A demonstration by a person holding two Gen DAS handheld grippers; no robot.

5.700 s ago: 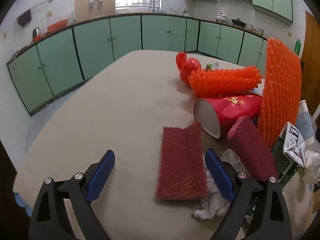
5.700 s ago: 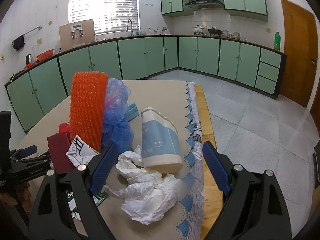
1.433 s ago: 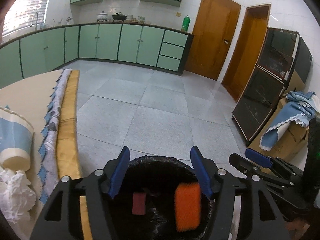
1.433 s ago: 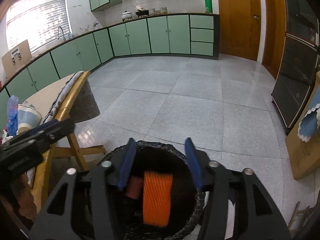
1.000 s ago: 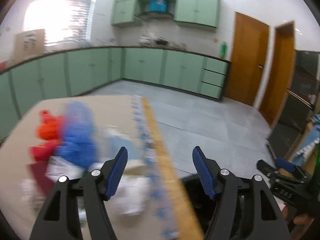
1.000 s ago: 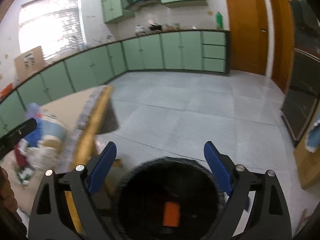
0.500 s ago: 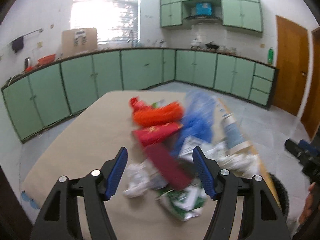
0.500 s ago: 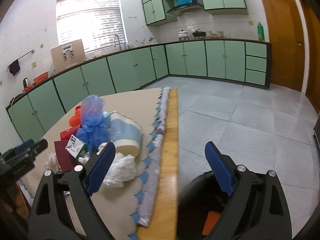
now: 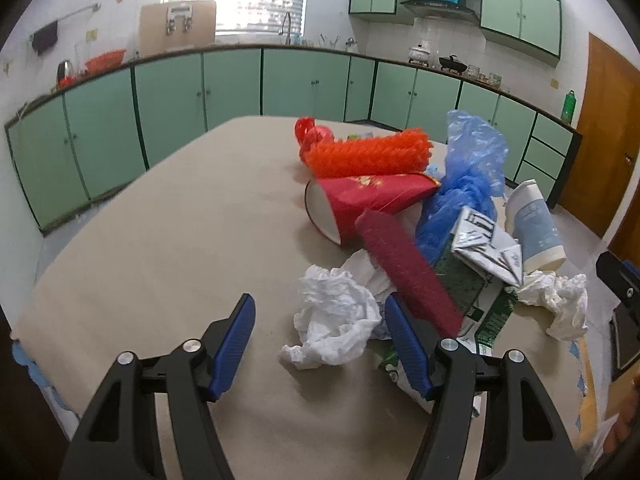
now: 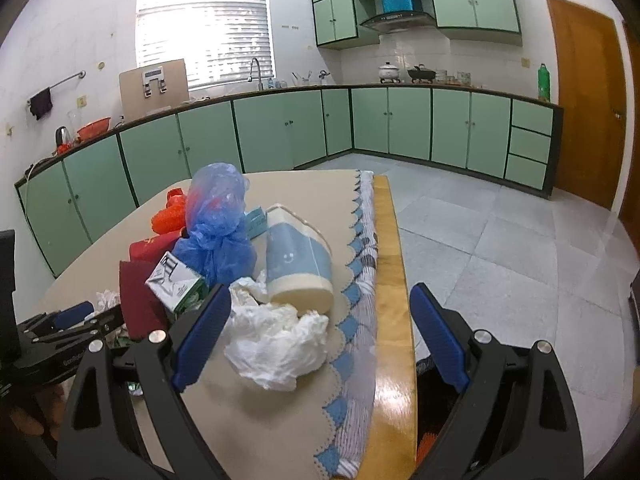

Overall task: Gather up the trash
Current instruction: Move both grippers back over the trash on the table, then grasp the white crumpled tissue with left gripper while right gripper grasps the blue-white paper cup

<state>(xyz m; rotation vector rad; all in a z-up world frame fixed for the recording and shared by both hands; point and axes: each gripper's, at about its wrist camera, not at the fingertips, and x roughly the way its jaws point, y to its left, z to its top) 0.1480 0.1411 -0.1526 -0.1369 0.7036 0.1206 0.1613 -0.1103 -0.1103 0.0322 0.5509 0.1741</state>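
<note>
item, your left gripper: back over the table after the trip to the bin, where a dark red pad and an orange mesh piece now lie; nothing held, jaws at a middling gap and closing, with crumpled white tissue just ahead between the blue pads, not yet pinched. item, remaining trash, left to right in your left view: red bag knot, orange mesh roll, red paper cup on its side, dark red scouring pad leaning over the tissue, green carton, blue plastic bag, pale blue cup on its side, second tissue wad. meaning, as a judgement: two pieces are binned, most of the pile is left, and a fresh pick-up is starting. item, your right gripper: empty, jaws wide, hovering at the table's scalloped cloth edge with the second tissue wad between and ahead of its fingers, untouched. view notes: only the right view shows the bare wooden table rim, the tiled floor and a dark sliver of the bin below the rim; only the left view shows the whole orange roll, the red cup's open mouth and the bare near half of the table.
</note>
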